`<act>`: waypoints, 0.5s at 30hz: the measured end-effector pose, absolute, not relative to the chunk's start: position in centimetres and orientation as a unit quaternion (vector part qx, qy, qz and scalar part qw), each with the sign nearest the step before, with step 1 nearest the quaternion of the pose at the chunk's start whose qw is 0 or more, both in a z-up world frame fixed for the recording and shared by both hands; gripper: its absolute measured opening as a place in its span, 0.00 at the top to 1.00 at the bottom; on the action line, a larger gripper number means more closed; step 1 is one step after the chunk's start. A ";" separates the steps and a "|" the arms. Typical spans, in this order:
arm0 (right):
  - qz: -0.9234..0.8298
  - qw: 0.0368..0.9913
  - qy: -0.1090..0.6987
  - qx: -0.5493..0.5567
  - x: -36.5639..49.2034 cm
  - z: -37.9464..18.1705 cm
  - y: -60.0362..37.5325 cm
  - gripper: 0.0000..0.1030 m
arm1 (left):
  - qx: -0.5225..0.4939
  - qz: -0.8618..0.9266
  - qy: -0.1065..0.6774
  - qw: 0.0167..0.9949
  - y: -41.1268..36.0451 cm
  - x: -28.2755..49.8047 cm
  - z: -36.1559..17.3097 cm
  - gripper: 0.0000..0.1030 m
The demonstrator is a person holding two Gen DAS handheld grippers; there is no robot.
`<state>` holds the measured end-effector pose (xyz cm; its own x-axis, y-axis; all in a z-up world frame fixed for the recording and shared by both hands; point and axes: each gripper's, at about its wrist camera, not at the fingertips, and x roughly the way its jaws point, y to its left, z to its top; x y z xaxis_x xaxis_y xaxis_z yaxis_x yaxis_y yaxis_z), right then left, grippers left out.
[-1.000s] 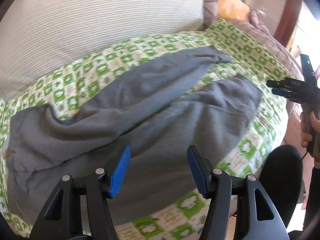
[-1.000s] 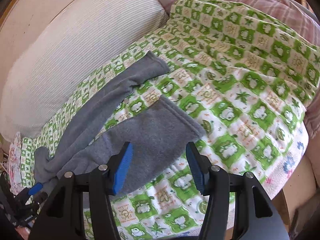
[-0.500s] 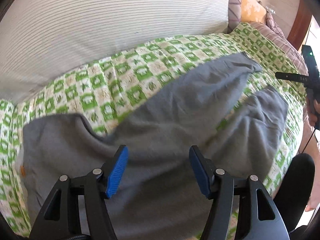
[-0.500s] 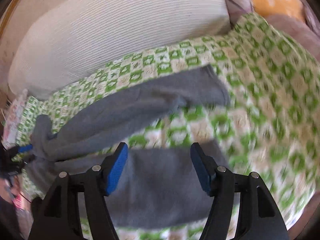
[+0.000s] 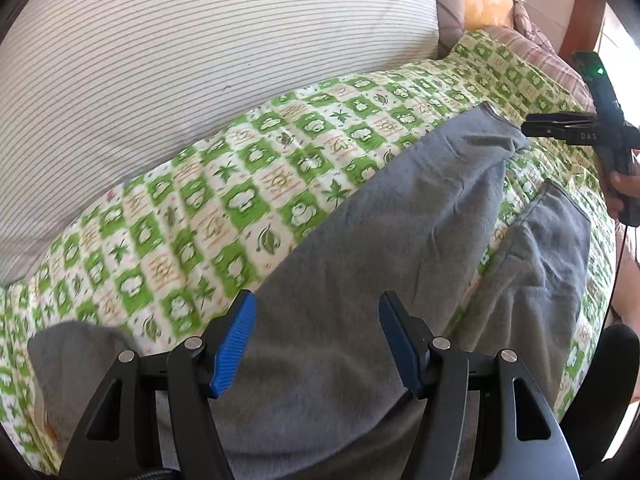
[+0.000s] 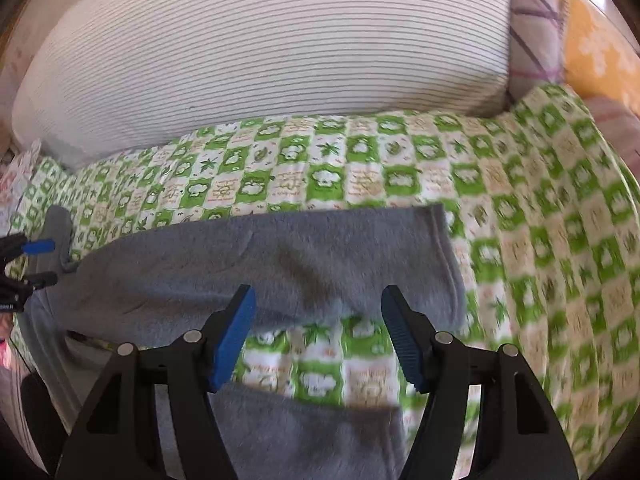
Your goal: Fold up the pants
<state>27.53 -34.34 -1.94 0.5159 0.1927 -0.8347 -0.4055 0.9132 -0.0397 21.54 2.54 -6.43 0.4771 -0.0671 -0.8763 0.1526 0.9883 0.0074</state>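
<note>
**Grey Pants Spread on the Bed, Both Grippers Empty**

The grey pants [image 5: 360, 240] lay across a bed covered with a green-and-white checked sheet [image 5: 224, 200] printed with leaves and cloud shapes. The small tan lettering in the pale squares was too blurred to read. A large white pillow with thin grey stripes [image 5: 200, 48] sat along the far side of the bed, touching the sheet's far edge. To its right were a purple-lined cushion [image 6: 532, 32] and an orange one [image 6: 596, 40].

In the left wrist view, the left gripper [image 5: 316, 340] hung above the upper part of the pants. Its blue-padded fingers [image 5: 234, 344] stood well apart, having just been opening, with cloth under the gap but nothing pinched between them. One leg ran away toward the far right, its hem near the right gripper [image 5: 560, 128], on whose black body the letters "DAS" could be read and a green light glowed. A hand [image 5: 624, 184] gripped its handle.

In the right wrist view, the right gripper [image 6: 318, 340] was poised over the strip of sheet showing between the two legs, the far leg's hem just beyond its fingers [image 6: 402, 344]. These also stood wide and had just been opening, holding nothing. The near leg lay below the gripper's frame.
</note>
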 end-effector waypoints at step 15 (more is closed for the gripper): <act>0.247 0.817 0.480 -0.204 36.3 -2.8 -34.7 0.28 | 0.050 -0.124 0.549 0.825 2.0 26.9 -10.1 0.35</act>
